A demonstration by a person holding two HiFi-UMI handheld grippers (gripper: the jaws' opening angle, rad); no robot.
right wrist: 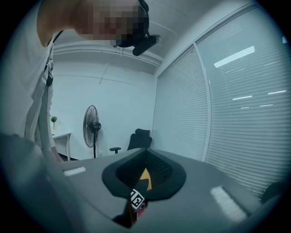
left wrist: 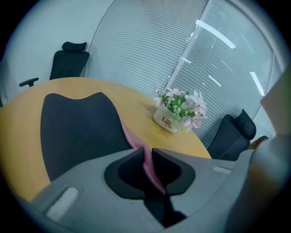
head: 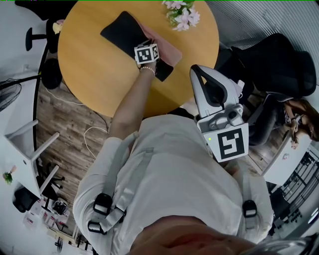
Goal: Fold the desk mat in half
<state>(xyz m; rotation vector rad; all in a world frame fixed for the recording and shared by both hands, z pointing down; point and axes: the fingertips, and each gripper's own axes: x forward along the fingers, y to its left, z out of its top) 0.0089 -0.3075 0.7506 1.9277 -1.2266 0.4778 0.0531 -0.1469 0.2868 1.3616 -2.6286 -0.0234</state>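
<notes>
The desk mat (head: 121, 31) lies on the round wooden table (head: 94, 69), black face up, with its right part turned up and the pink underside (head: 168, 49) showing. My left gripper (head: 148, 46) reaches over the table and is shut on that lifted edge. In the left gripper view the pink edge (left wrist: 144, 157) runs between the pads of the left gripper (left wrist: 148, 160), and the black mat (left wrist: 77, 127) spreads out beyond. My right gripper (head: 196, 70) is held back near my chest, off the table. The right gripper (right wrist: 145, 167) has its jaws almost together with nothing between them.
A pot of pink flowers (head: 182, 15) (left wrist: 177, 113) stands at the table's far edge, just beyond the mat. Black office chairs (head: 279, 69) stand to the right, and a fan (head: 9, 94) and a white desk (head: 22, 149) to the left. A cable lies on the wooden floor (head: 89, 134).
</notes>
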